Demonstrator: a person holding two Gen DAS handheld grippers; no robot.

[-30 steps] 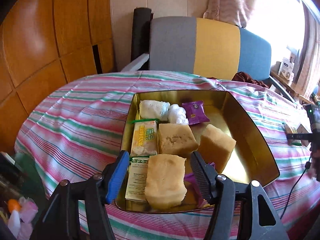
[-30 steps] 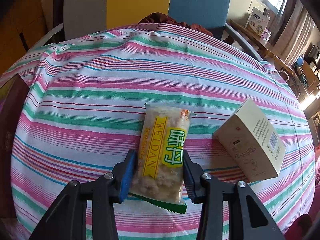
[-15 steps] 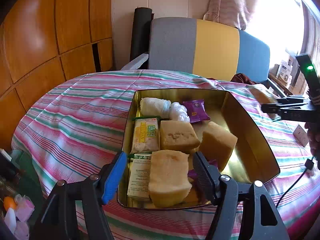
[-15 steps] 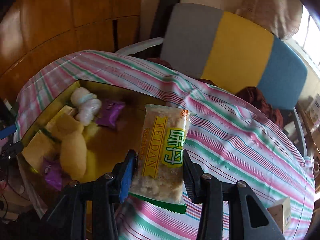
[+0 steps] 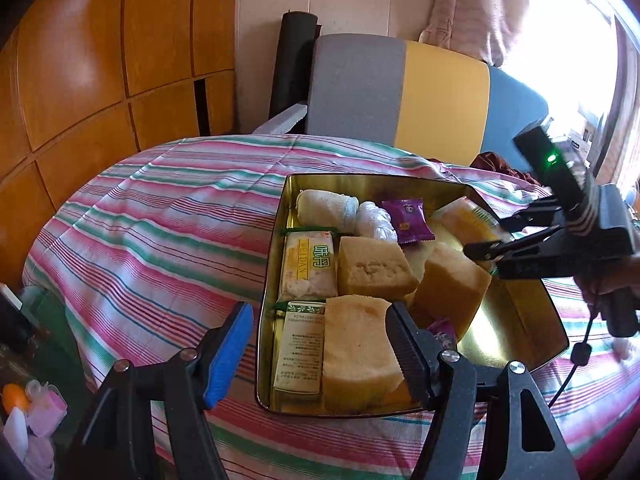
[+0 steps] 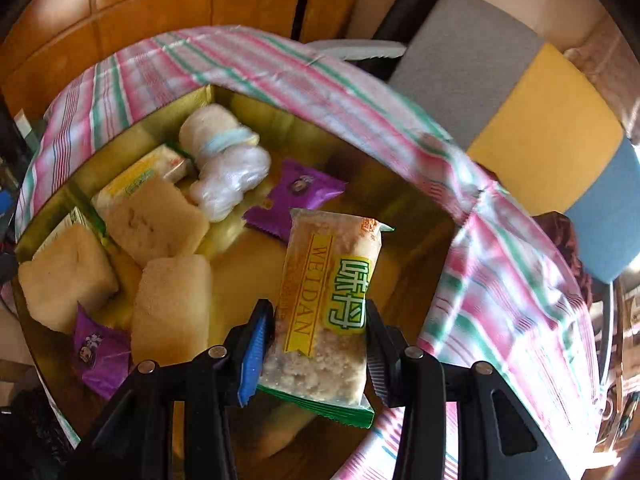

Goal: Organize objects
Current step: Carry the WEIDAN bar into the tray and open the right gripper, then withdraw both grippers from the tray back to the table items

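snack packet [image 6: 328,304] clamped between right gripper [image 6: 318,354] jaws

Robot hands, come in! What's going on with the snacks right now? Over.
Right claw shut on snack pack, above gold tin. Left claw open, empty, near the tin's front. Bare tin floor under the pack, cakes beside it.

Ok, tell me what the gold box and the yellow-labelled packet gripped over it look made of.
Gold rectangular box: apparently thin metal with a polished finish, since its walls mirror the contents. Yellow-labelled snack packet in the right hand-held gripper: glossy clear plastic film, probably, as crumbly contents show through and its sealed green edge is serrated.
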